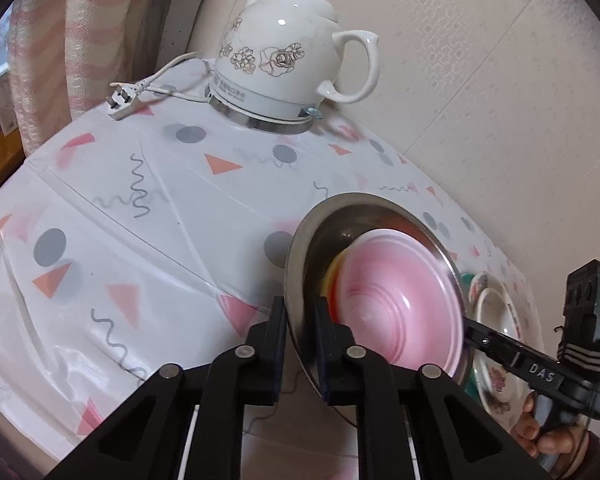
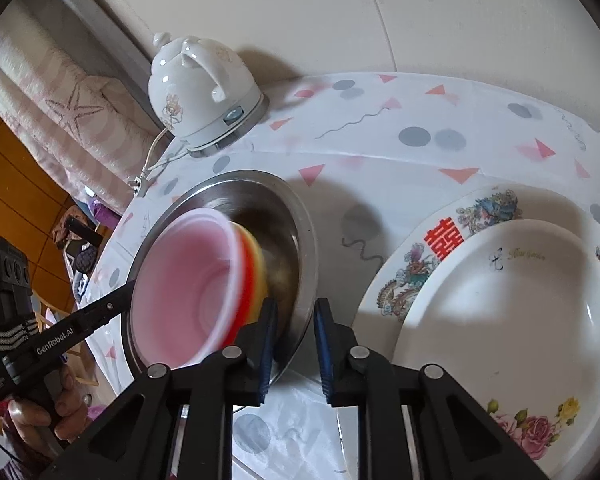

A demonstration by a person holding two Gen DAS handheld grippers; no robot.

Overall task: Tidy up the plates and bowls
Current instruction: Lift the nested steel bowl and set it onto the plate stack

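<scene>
Tabletop (image 1: 148, 216) first: a cloth of triangles and dots, with a white kettle (image 1: 288, 52) parked at the back by the wall. Up front sits the steel basin (image 1: 300, 256), carrying a pink bowl (image 1: 400, 300) nested over red and yellow ones, and that whole stack is caught between both arms.

Left hand-held gripper (image 1: 300, 336) is clamped on the basin's near rim, one pad outside the wall, one inside. Right hand-held gripper (image 2: 294, 340) pinches the rim on the opposite side, the same way. So the load lies dead ahead of each tool, spanning the gap between them, and neither hand is nearer: it's a two-point carry across the basin's width.

The bowls look smeared, so the basin may be mid-lift or tilting, though I can't say if its base is clear of the cloth.

Off to the right waits the plate stack: a white plate (image 2: 512, 320) resting on a larger patterned plate (image 2: 420, 268), just beside the basin on the right gripper's side. I'd judge any shift that way needs both hands level, or the bowls slide.
</scene>
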